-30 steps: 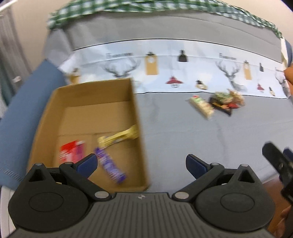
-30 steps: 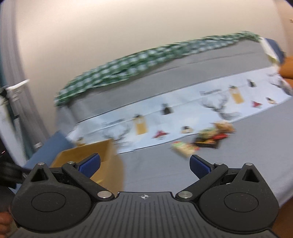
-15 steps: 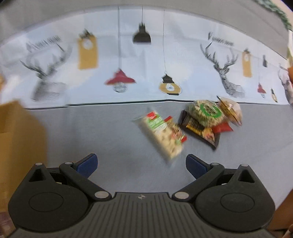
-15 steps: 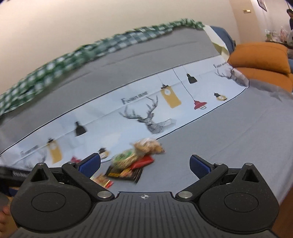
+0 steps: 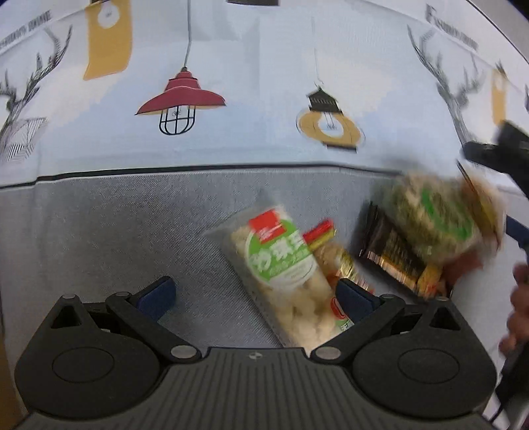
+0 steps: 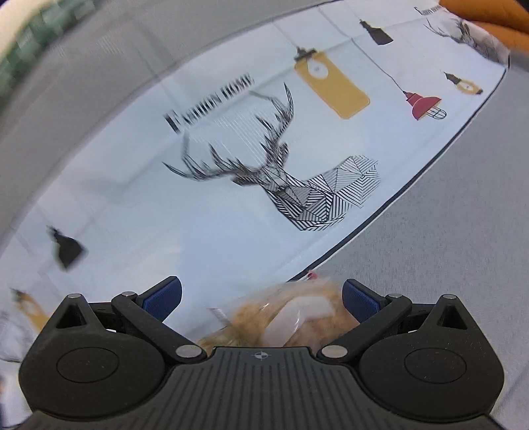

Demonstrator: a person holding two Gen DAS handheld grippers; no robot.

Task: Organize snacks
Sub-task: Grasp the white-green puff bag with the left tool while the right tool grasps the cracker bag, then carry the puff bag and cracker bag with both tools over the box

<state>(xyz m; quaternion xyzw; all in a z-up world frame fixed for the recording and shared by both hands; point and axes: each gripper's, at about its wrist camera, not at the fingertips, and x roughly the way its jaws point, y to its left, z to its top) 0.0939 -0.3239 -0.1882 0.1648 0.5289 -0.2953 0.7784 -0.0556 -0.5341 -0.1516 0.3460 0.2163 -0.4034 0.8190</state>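
In the left wrist view my left gripper [image 5: 256,294] is open, low over the grey cloth. A clear snack pack with a green and red label [image 5: 284,274] lies between its fingers, nearer the right one. A red and gold packet [image 5: 334,254] lies against it. A dark wrapper [image 5: 393,254] and a blurred green-labelled pack [image 5: 436,215] lie to the right. In the right wrist view my right gripper [image 6: 261,297] is open, with a clear bag of orange-brown snacks [image 6: 291,314] between its fingers.
The bed is covered by a grey cloth [image 5: 115,238] with a pale band printed with lamps and deer [image 6: 231,132]. The other gripper and a hand [image 5: 515,297] show at the right edge of the left wrist view. An orange cushion [image 6: 496,16] lies far right.
Both grippers have moved from the cardboard box toward the snack pile and down close to it. The box has left both views. Both stay open.
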